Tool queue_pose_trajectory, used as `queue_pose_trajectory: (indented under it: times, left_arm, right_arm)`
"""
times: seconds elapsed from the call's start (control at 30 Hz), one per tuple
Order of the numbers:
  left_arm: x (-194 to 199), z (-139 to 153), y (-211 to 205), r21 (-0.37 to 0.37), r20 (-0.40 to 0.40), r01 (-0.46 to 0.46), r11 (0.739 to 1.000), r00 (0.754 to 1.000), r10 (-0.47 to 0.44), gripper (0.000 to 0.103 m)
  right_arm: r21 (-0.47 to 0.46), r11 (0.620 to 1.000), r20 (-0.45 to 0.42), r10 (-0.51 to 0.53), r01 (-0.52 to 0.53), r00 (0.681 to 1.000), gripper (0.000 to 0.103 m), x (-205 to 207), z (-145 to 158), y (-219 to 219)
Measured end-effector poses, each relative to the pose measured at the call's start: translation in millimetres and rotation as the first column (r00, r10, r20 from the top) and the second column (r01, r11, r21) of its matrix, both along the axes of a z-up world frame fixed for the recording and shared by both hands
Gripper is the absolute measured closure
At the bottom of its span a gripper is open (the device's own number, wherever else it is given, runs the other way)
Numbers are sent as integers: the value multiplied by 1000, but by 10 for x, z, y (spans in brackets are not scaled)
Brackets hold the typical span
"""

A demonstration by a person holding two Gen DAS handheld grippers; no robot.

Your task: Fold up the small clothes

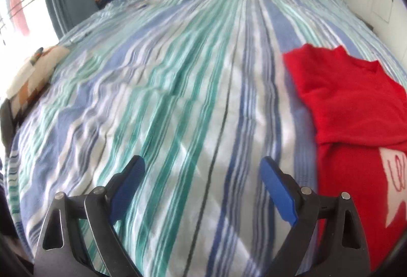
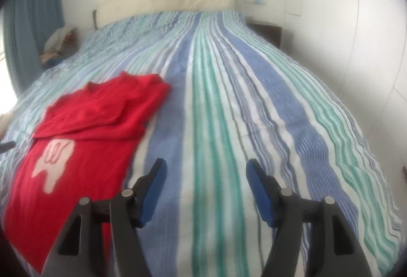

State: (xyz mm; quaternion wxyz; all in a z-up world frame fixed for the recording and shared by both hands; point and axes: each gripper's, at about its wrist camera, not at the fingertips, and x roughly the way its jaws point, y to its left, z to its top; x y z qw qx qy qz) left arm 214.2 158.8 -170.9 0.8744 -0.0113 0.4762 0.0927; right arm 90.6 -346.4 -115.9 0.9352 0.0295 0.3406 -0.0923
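Lying on striped bedspread (image 2: pixel 229 99), red shirt (image 2: pixel 84 129), sleeves folded in

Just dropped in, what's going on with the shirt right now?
A red shirt lies partly folded on the striped bedspread, its top part turned down over the body, white print showing. Neither gripper holds it: the left gripper and right gripper are both open above bare bedspread on either side.

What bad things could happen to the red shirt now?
The red knit shirt with a white print lies only partly folded on the wrinkly striped bedspread. Both the left gripper and the right gripper are open and off the shirt, so a grab might catch bedspread too. A careless tug on one edge could also undo the folded top.
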Motion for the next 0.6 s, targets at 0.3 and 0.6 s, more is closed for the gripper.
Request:
queue_pose_trajectory:
  times: [0.3,0.6]
  left_arm:
    - [-222,-207,146,-60,75,-19,998,997,24,0]
    - [-213,-188,95,-30,73,-22,999,997,24,0]
  right_arm:
    - [211,977,-12,-23,25,1000,20,-2,-520,-573]
    - [203,979,-11,-16,18,1000,18,0,-526,-531]
